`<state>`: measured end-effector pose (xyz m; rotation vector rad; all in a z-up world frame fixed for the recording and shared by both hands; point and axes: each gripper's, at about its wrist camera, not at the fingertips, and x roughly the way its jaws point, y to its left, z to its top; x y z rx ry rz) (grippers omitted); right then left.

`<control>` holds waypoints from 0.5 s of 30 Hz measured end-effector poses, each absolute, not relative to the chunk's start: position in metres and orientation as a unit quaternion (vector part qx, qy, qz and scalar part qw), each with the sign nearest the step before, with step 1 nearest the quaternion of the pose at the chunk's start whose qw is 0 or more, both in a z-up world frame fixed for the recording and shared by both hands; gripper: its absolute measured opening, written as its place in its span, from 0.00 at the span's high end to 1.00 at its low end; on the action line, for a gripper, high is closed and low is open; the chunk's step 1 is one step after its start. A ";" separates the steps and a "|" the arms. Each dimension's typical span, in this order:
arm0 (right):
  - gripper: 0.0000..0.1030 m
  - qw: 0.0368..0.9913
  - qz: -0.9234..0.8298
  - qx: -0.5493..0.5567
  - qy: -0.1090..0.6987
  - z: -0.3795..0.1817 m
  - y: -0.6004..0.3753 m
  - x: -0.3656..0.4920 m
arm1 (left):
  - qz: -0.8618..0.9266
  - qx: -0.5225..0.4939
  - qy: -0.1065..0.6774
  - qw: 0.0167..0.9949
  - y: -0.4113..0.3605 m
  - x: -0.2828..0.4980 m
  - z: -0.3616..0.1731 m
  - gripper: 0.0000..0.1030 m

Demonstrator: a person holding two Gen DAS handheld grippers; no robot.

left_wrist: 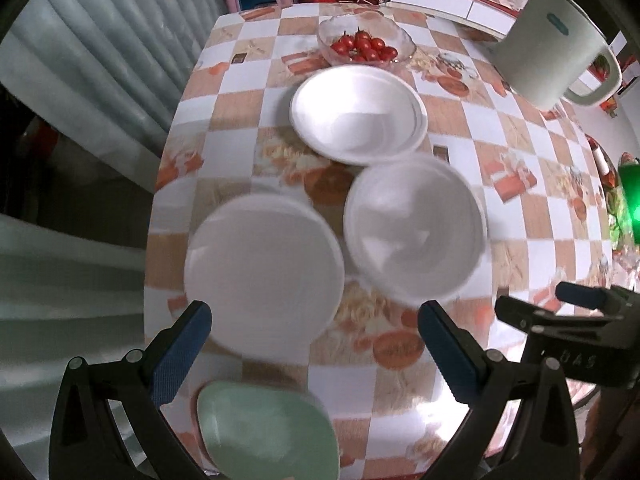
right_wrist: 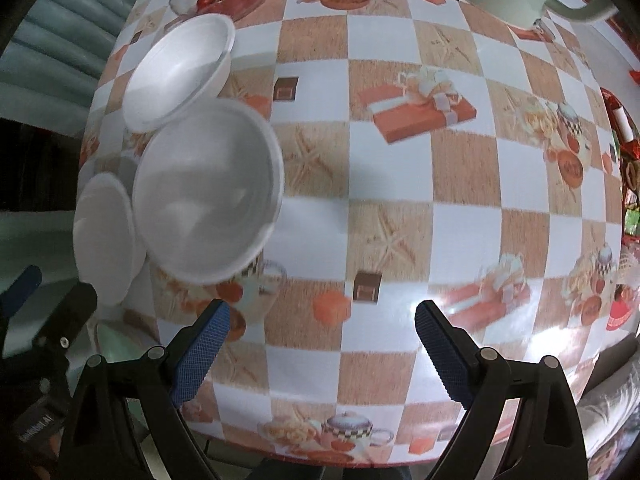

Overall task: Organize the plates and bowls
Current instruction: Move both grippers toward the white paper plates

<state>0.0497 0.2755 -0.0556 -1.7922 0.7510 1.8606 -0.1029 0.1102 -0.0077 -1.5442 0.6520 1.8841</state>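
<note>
On the checkered table lie a white flat plate (left_wrist: 262, 272), a white bowl (left_wrist: 414, 232) to its right, and a white bowl (left_wrist: 356, 112) behind them. A pale green plate (left_wrist: 268, 432) lies at the near edge. My left gripper (left_wrist: 316, 356) is open and empty, above the table between the white plate and the green plate. My right gripper (right_wrist: 322, 356) is open and empty over bare tablecloth, right of the near bowl (right_wrist: 208, 192), the far bowl (right_wrist: 180, 70) and the plate (right_wrist: 106, 236). The right gripper also shows in the left wrist view (left_wrist: 576, 312).
A glass bowl of cherry tomatoes (left_wrist: 366, 44) stands at the far side of the table. A large white jug (left_wrist: 556, 40) stands at the far right. The table's left edge (left_wrist: 160, 200) borders a grey curtain. Colourful packets (right_wrist: 624, 128) lie at the right edge.
</note>
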 end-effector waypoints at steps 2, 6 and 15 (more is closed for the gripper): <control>0.09 0.226 0.674 -0.650 0.270 -0.058 0.280 0.043 | 0.710 -0.581 0.250 0.310 0.119 -0.110 -0.010 0.00; 0.09 0.237 0.674 -0.646 0.268 -0.064 0.291 0.029 | 0.700 -0.574 0.269 0.329 0.138 -0.119 -0.019 0.00; 0.09 0.244 0.668 -0.656 0.252 -0.088 0.304 -0.006 | 0.675 -0.571 0.308 0.351 0.167 -0.128 -0.047 0.00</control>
